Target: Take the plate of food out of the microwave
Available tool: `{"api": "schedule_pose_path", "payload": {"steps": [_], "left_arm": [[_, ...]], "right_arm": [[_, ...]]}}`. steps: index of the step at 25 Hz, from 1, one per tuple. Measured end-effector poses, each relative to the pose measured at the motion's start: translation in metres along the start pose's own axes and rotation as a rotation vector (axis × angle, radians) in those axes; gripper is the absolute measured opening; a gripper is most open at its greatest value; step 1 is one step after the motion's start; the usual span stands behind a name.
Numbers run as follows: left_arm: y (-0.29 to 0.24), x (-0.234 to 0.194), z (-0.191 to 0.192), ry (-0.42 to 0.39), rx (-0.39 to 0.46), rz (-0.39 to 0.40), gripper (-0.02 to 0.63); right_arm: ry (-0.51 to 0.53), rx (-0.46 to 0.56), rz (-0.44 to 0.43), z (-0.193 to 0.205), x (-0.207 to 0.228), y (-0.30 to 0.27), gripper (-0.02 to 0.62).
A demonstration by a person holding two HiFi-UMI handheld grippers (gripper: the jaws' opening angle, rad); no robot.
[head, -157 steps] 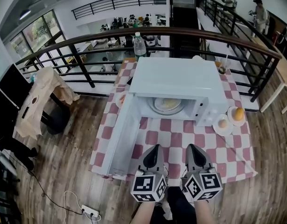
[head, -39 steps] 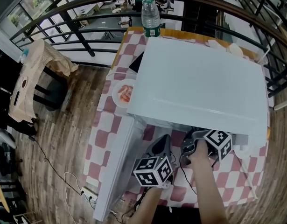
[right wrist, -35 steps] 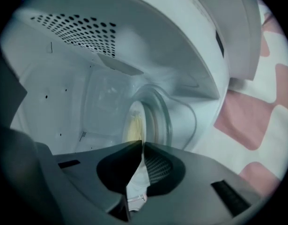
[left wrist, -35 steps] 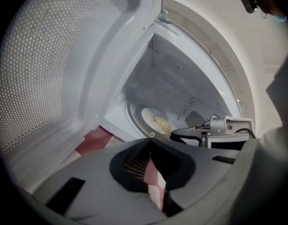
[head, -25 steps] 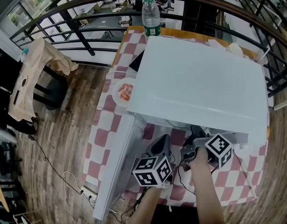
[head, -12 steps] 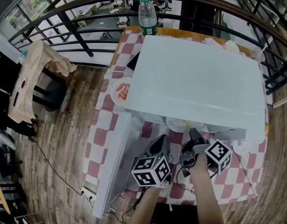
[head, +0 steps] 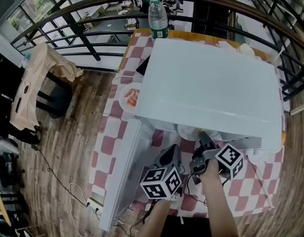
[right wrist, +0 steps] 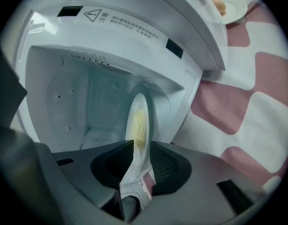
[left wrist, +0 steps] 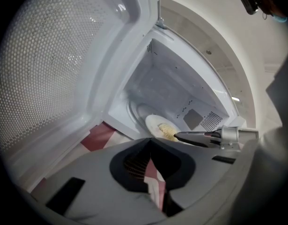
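1. Plate of food point(right wrist: 138, 121), white and round with a pale yellow heap on it, is lying at the front lip of the oven cavity. Its near rim is passing between the jaws of the right tongs point(head: 202, 137).
2. Those tongs have just been opening; their jaws are now standing wide around the rim and no longer pinching it, so the plate is resting released.
3. Left tongs point(head: 169, 155) are waiting closed and empty just beside, over the pink-and-white checked desk point(head: 250, 186).
4. Compared with a second ago, the plate is showing further out from under the oven's roof. I judge the pull to be partly done, with a fresh grip needed before lifting clear.
5. Behind, the white box-shaped microwave point(head: 211, 83) is standing with its white door point(head: 119, 177) swung open to the left.
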State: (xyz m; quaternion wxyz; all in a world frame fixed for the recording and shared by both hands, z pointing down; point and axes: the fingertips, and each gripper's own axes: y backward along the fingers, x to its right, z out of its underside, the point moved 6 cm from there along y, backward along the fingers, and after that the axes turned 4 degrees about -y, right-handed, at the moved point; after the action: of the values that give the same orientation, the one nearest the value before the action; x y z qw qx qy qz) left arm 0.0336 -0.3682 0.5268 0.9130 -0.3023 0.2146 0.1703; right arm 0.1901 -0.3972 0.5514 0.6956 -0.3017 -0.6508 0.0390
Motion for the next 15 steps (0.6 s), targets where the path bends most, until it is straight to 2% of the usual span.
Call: {"api": "schedule_pose_path", "payload": {"steps": [1, 2, 7, 15], "left_arm": [[-0.0001, -0.0007, 0.0005, 0.002, -0.001, -0.002, 0.002], [-0.0003, -0.0014, 0.0009, 0.004, -0.003, -0.003, 0.002], [-0.0005, -0.0034, 0.0024, 0.011, -0.007, -0.007, 0.002], [-0.0002, -0.0033, 0.003, 0.013, -0.002, -0.006, 0.002]], "right_arm": [[-0.002, -0.003, -0.013, 0.0006, -0.0011, -0.0016, 0.127], [-0.001, -0.007, -0.021, 0.0011, -0.002, -0.0029, 0.087], [0.028, -0.023, -0.015, 0.0031, -0.0011, -0.0052, 0.044], [0.002, -0.006, -0.024, 0.0044, 0.0023, 0.0017, 0.04]]}}
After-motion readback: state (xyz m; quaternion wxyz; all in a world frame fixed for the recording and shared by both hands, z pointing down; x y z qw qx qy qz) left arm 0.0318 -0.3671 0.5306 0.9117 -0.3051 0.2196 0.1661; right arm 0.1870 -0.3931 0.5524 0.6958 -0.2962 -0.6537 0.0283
